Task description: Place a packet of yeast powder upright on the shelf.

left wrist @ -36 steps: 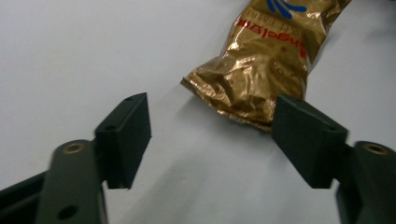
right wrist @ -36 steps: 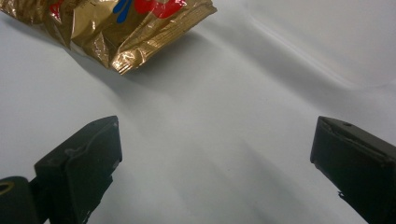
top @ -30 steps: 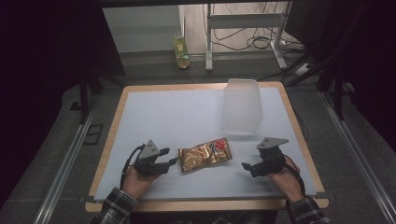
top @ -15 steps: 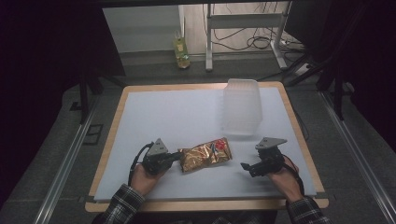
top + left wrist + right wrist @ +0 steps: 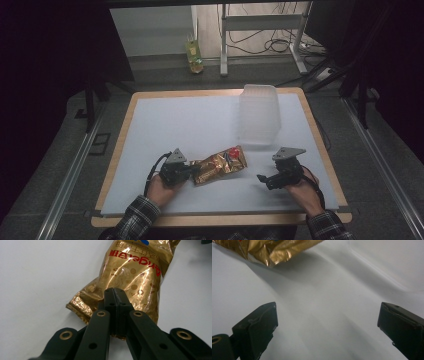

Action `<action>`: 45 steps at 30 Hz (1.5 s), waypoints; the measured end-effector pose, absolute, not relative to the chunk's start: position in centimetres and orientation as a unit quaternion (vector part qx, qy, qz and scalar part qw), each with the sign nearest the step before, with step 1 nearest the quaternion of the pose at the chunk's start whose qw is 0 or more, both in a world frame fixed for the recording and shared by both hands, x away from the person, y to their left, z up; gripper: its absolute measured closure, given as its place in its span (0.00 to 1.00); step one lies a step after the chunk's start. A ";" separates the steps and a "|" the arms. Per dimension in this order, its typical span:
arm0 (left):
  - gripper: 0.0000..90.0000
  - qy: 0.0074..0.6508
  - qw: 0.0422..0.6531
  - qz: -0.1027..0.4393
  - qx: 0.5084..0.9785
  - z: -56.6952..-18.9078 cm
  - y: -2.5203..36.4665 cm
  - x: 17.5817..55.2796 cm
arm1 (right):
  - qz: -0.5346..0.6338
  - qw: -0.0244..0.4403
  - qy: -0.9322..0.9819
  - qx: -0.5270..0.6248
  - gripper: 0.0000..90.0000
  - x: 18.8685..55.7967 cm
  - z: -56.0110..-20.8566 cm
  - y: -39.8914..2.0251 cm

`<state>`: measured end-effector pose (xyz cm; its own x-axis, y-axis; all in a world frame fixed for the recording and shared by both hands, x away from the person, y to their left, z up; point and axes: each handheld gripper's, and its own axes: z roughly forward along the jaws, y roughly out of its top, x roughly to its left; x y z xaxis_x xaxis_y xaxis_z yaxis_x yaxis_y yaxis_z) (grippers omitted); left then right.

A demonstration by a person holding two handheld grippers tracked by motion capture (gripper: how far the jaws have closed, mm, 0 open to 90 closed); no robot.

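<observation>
Pinching the crimped near end of the gold snack bag (image 5: 130,277), which lies on the white table (image 5: 190,130), the left gripper (image 5: 184,173) has its jaws pressed together, while the right gripper (image 5: 264,181) rests beside it, jaws spread wide.

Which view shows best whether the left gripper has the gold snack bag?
The left gripper view: the left gripper has its jaws shut on the gold snack bag at its crimped end. The high view shows them meeting, too small to judge the grip. The right gripper view catches just a bag corner.
</observation>
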<state>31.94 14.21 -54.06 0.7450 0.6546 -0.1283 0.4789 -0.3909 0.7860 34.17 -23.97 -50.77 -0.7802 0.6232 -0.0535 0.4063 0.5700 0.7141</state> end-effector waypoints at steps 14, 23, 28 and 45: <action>1.00 0.328 0.380 0.136 0.854 -54.6 14.1 30.6 | 0.367 0.139 0.873 0.290 0.04 33.9 -50.2 -23.9; 1.00 0.332 0.384 0.127 0.852 -54.6 14.3 30.7 | 0.379 0.115 0.874 0.281 0.03 34.1 -49.7 -23.1; 1.00 0.333 0.385 0.122 0.852 -54.6 14.4 30.8 | 0.386 0.080 0.877 0.276 0.03 34.6 -49.6 -22.2; 1.00 0.333 0.387 0.122 0.851 -54.6 14.4 30.8 | 0.384 0.006 0.877 0.288 0.04 37.2 -49.2 -18.0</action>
